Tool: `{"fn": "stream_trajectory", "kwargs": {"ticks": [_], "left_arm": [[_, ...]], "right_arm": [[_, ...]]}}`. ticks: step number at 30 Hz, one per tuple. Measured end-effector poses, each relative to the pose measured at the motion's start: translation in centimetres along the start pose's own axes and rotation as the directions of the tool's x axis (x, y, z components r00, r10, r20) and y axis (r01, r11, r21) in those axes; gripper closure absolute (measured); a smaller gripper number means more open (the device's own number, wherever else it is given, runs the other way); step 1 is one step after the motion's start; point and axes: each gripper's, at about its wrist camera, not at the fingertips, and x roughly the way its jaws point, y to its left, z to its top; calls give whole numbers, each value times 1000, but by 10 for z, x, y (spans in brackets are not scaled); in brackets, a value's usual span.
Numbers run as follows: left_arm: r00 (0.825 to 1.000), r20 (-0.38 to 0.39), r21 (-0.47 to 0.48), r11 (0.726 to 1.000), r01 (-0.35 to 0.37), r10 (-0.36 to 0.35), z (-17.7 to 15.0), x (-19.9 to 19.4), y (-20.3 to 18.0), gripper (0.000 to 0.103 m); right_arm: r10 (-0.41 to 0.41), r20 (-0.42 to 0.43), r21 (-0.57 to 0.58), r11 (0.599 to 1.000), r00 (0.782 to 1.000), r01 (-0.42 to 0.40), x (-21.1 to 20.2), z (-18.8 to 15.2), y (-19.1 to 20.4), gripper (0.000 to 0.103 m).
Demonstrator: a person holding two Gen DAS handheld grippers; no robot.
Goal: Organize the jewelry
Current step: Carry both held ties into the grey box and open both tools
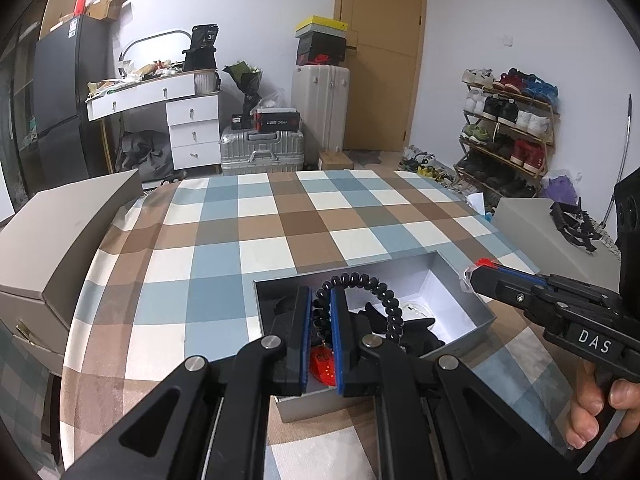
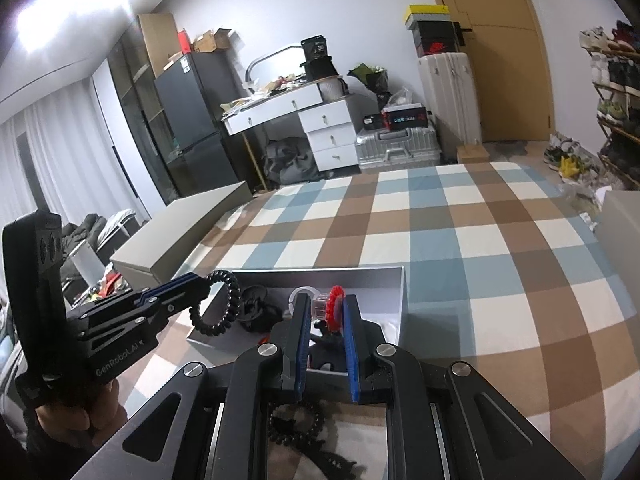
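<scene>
From the left wrist, the left tool (image 1: 321,300) is seen clamped on a black beaded bracelet (image 1: 385,300) above the open grey cardboard box (image 1: 476,320) on the checked tabletop (image 1: 260,240). From the right wrist, the right tool (image 2: 325,306) is seen clamped on a clear ring with a red flower (image 2: 330,304).

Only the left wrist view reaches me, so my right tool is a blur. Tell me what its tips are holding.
Observer: The right gripper is shut on a clear plastic ring with a red ruffled flower.
Operator: Report anything lying outside the open grey cardboard box.
Observer: A second black beaded coil lies on the checked tablecloth, just this side of the box.
Operator: Describe my left load from the side.
Observer: The black spiral bracelet dangles as a loop below the left gripper's shut tips.
</scene>
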Motion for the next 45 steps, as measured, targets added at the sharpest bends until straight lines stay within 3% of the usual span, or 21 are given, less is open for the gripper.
{"fn": "stream_trajectory", "kwargs": {"ticks": [16,45], "left_arm": [[998,-53,19,1000,-18,19,-7,23,-5,99],[998,-62,21,999,-24,25,-8,27,-10,99]], "right_arm": [[-12,-74,-2,1000,997,12,34,-7,-5,88],[-17,-86,9,1000,996,18,37,-11,-9,88]]}}
